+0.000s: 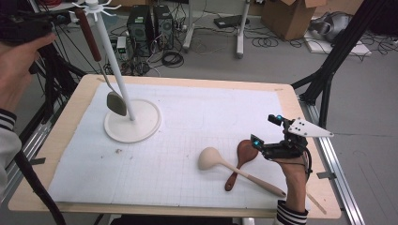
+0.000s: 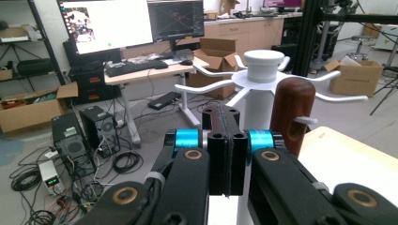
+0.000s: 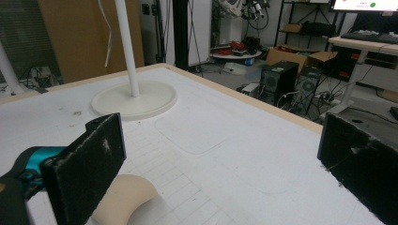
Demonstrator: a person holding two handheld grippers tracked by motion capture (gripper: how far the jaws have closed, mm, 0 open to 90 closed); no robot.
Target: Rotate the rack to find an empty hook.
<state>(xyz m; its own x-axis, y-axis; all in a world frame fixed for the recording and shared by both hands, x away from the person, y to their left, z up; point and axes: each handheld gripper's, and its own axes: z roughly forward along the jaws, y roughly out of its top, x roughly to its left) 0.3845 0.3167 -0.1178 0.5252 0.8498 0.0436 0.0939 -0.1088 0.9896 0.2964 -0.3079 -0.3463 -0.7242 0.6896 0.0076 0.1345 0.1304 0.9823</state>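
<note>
high view: dark-brown wooden-handled metal spatula (image 1: 96, 56) hanging on white hook rack (image 1: 123, 89) at ten o'clock; left gripper (image 2: 224, 140) pressed together, empty; right gripper (image 1: 271, 137) spread apart at four o'clock beside cream ladle (image 1: 234, 169).

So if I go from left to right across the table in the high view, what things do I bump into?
Hanging metal spatula → white rack base → cream ladle's bowl → brown wooden spoon → right gripper
</note>
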